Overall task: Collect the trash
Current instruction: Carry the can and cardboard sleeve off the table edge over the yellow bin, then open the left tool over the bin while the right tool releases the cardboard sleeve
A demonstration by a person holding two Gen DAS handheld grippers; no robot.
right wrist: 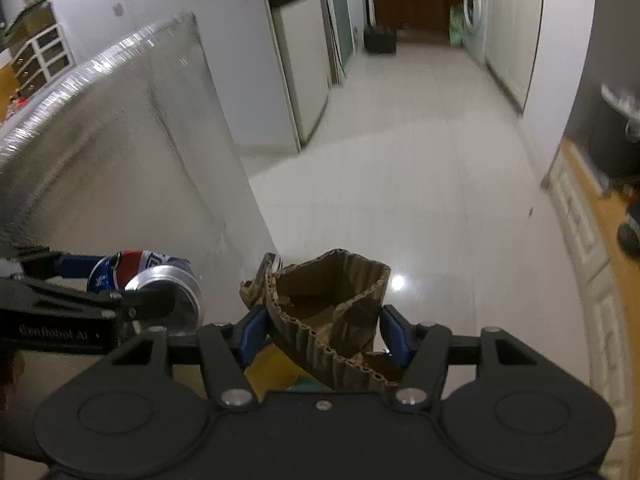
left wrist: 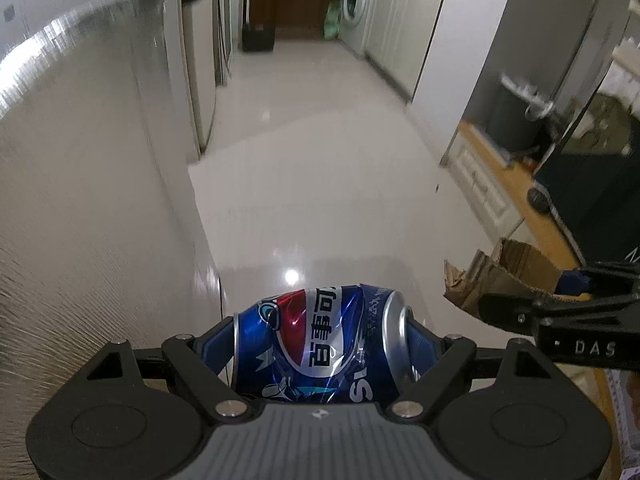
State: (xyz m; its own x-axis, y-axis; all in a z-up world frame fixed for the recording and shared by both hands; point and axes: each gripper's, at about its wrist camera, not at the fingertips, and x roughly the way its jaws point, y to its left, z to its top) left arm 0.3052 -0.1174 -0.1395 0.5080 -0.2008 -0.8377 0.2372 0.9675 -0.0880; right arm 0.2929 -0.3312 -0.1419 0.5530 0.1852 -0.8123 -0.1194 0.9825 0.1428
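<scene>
Trash is held in both grippers above a glossy white tiled floor point(left wrist: 320, 152). The left gripper point(left wrist: 324, 344) holds a dented blue Pepsi can point(left wrist: 320, 340) lying sideways between its blue pads, one pad on each end of the can, silver rim toward the right. The right gripper point(right wrist: 324, 328) grips a torn, crumpled piece of brown corrugated cardboard point(right wrist: 332, 304), its jaws set narrower than the left gripper's and pressed against the cardboard's sides. In the left wrist view the cardboard shows at the right edge, near the can but apart from it; in the right wrist view the can shows at the left. A pale, shiny cabinet side point(right wrist: 132, 152) stands just left of both grippers. Far down the hallway a washing machine point(left wrist: 356, 0) stands on the right.
</scene>
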